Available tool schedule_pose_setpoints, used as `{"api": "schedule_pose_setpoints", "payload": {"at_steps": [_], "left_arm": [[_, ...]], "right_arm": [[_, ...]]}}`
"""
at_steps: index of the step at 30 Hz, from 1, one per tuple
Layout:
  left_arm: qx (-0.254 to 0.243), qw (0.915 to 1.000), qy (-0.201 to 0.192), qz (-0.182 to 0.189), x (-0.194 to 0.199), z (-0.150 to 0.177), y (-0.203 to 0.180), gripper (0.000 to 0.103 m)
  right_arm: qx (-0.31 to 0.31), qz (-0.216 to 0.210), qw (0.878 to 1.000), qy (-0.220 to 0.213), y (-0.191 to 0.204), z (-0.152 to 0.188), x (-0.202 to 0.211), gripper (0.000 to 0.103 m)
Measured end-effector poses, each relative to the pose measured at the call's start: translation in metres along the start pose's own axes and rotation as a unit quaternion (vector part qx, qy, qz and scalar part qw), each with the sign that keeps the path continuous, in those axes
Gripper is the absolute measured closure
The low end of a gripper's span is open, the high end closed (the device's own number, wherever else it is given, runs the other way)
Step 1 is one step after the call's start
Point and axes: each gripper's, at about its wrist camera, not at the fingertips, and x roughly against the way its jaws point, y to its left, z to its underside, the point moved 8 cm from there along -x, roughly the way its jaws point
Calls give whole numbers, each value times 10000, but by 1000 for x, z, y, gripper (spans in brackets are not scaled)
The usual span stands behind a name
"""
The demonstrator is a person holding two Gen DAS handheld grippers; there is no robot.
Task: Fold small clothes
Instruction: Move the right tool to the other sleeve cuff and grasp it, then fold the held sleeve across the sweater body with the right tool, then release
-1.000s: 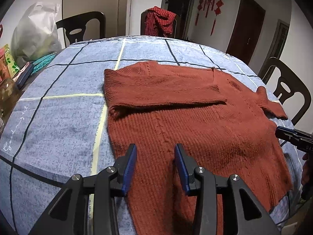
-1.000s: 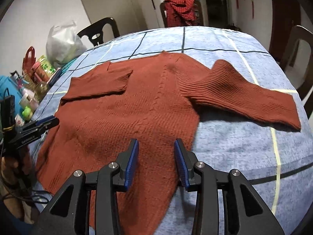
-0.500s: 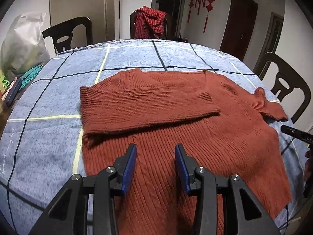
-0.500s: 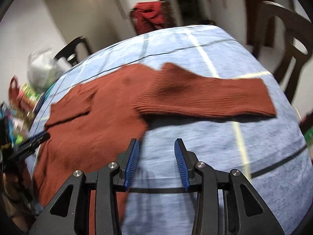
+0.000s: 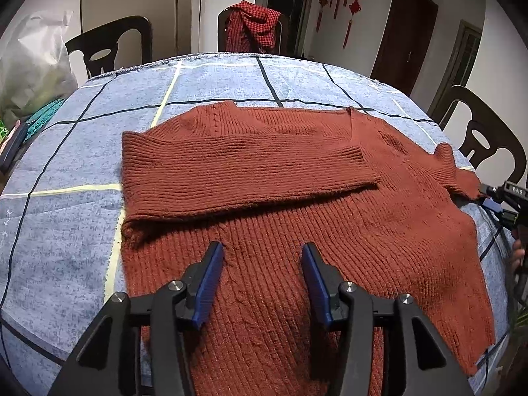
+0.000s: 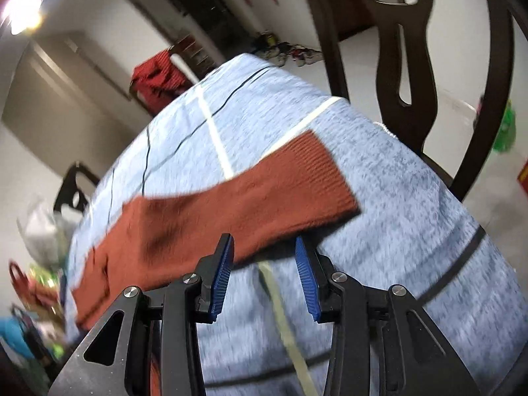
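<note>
A rust-red knitted sweater [image 5: 297, 198] lies flat on a round table covered with a blue checked cloth [image 5: 66, 198]. One sleeve [image 5: 244, 171] is folded across the chest, just ahead of the left gripper [image 5: 262, 283]. That gripper hangs over the lower body of the sweater with its blue-padded jaws spread apart and nothing between them.

The other sleeve [image 6: 250, 198] stretches out straight over the cloth to the side, its ribbed cuff [image 6: 323, 171] lying toward the table edge. The right gripper [image 6: 262, 274] is low over the cloth just beside this sleeve, with the sleeve's near edge directly ahead of its fingertips. Its jaws are spread wide and hold nothing. The right wrist view is blurred, so whether the fingertips touch the sleeve cannot be told. In the left wrist view the right gripper [image 5: 495, 198] shows at the far right, close to the sleeve where it leaves the body.

Dark chairs stand around the table; one [image 5: 254, 26] beyond the far edge has a red checked garment [image 5: 254, 23] draped over it. A white plastic bag [image 5: 29, 66] sits off to the left.
</note>
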Motion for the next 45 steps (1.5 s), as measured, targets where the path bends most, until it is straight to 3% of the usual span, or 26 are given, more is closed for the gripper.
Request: {"api": "schedule_pose_setpoints", "payload": {"at_steps": [3, 4, 5, 6, 11, 16, 21, 24, 27, 29, 33, 38, 45], "left_arm": [[22, 10000, -10, 8, 0, 0, 0, 49], [36, 10000, -15, 18, 0, 0, 0, 49], [48, 10000, -18, 29, 0, 0, 1, 49], [63, 10000, -22, 42, 0, 0, 1, 49], [104, 9999, -27, 119, 0, -1, 1, 47], [142, 9998, -37, 161, -1, -2, 0, 45], [346, 9989, -89, 312, 1, -3, 3, 45], [616, 9967, -138, 505, 7, -4, 7, 45], [680, 9960, -210, 547, 13, -7, 9, 45], [649, 9959, -268, 565, 18, -10, 8, 45], [570, 9952, -332, 725, 21, -24, 1, 45], [439, 9929, -139, 1096, 2, -42, -25, 45], [86, 9891, 281, 1443, -35, -53, -67, 46]], "right_arm": [[-98, -56, 9999, -70, 0, -8, -4, 64], [-88, -41, 9999, -76, 0, -9, -5, 69], [-69, -1, 10000, -66, 2, -11, -7, 89], [-51, -23, 10000, -29, 4, -12, -8, 97], [351, -512, 9979, -208, 44, -22, 6, 98], [1252, -1312, 9833, -129, 134, -9, 21, 98], [2135, -1880, 9569, 584, 217, 49, -11, 98], [2485, -2045, 9397, 1155, 240, 90, -41, 98], [2695, -1899, 9273, 1773, 241, 132, -71, 95], [2829, -1815, 9231, 1867, 239, 145, -74, 88], [3032, -2132, 9113, 1795, 234, 150, -48, 74], [3079, -2152, 9140, 1535, 222, 142, -28, 71], [2763, -1865, 9349, 1218, 190, 117, -21, 71]]}}
